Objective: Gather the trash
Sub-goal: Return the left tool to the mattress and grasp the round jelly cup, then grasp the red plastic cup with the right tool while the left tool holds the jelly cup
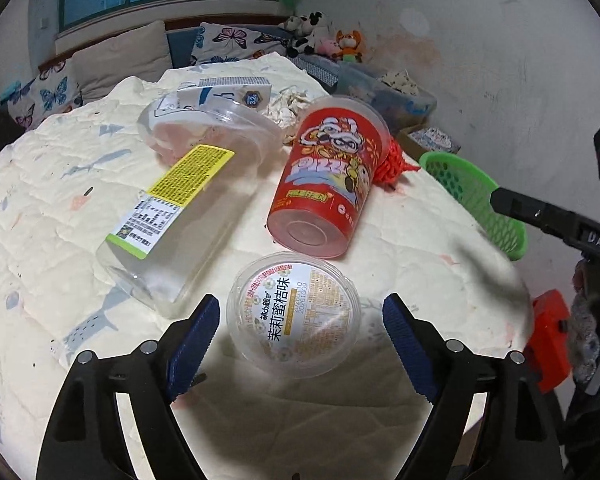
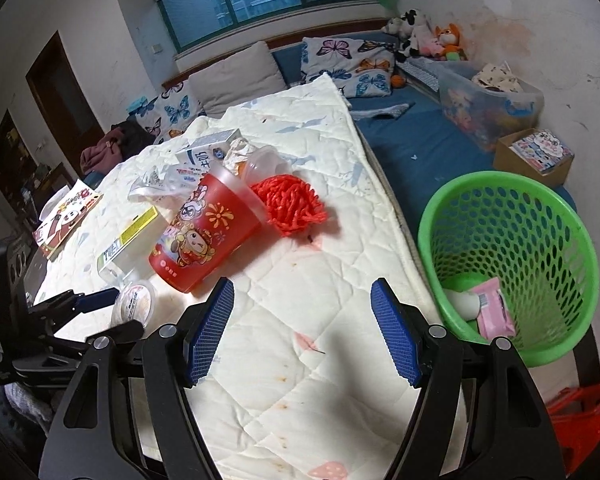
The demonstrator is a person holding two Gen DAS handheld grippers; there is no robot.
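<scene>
A small clear lidded cup (image 1: pixel 294 314) with a printed label lies on the white quilt between the open fingers of my left gripper (image 1: pixel 300 340), untouched. Beyond it lie a red printed cup (image 1: pixel 324 184) on its side, a clear plastic jar (image 1: pixel 180 208) with a yellow label, a milk carton (image 1: pixel 228 94), crumpled paper (image 1: pixel 288 104) and a red mesh bag (image 1: pixel 394 164). My right gripper (image 2: pixel 302 330) is open and empty above the quilt. The green mesh basket (image 2: pixel 512 256) stands to its right, holding a pink packet (image 2: pixel 494 314) and a white item. The small cup (image 2: pixel 134 304) and red cup (image 2: pixel 204 236) show at left.
The quilt (image 2: pixel 300 360) covers a mattress whose right edge drops to a blue sheet (image 2: pixel 420 140). A clear storage bin (image 2: pixel 488 108), a cardboard box (image 2: pixel 536 156), pillows and plush toys lie beyond. A flat printed box (image 2: pixel 66 216) sits at the quilt's left. A red object (image 2: pixel 584 408) is lower right.
</scene>
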